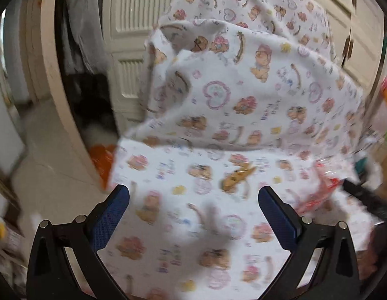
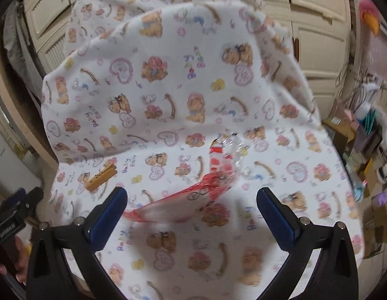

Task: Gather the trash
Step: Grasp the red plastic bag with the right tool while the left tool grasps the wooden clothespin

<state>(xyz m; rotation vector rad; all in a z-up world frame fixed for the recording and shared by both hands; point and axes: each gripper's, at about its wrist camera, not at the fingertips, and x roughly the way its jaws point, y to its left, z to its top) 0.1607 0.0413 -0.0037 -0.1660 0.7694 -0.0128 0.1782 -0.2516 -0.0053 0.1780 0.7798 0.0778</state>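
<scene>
Both my jaws gape wide, holding nothing: left gripper (image 1: 193,200), right gripper (image 2: 192,198). A red-and-clear wrapper (image 2: 193,195) lies mid-frame on the printed sheet (image 2: 168,87), a wooden clothespin (image 2: 101,175) at left.

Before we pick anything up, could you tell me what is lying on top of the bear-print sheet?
On the sheet lie a red-and-clear plastic wrapper and a wooden clothespin. Whatever is under the sheet is covered.
</scene>
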